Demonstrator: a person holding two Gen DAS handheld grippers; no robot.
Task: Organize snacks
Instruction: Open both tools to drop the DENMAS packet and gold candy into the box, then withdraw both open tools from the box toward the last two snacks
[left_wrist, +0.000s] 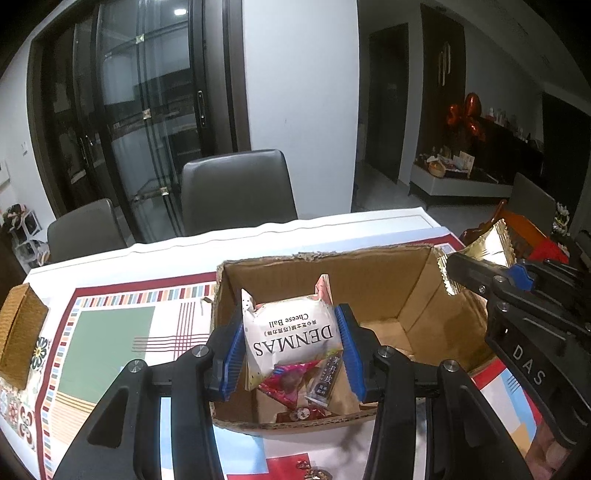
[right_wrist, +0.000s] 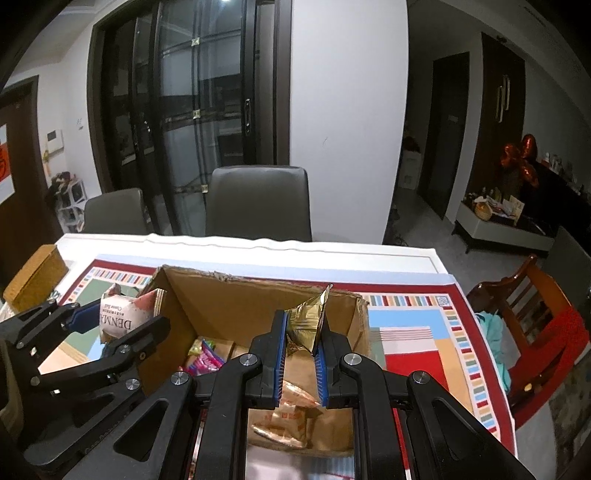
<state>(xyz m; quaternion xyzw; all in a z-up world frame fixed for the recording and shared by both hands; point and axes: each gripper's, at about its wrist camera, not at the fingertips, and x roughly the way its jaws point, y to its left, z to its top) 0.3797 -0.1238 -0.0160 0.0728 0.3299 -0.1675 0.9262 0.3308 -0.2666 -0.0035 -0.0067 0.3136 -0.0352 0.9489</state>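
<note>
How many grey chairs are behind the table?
2. One grey chair stands at the middle of the table's far side, the other grey chair to its left. More may be hidden.

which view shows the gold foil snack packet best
The right wrist view: the crinkled gold foil snack packet sits dead centre, pinched between the right gripper's blue-padded fingers above the open brown cardboard box. The left wrist view catches it only at the right edge, partly behind that gripper.
</note>
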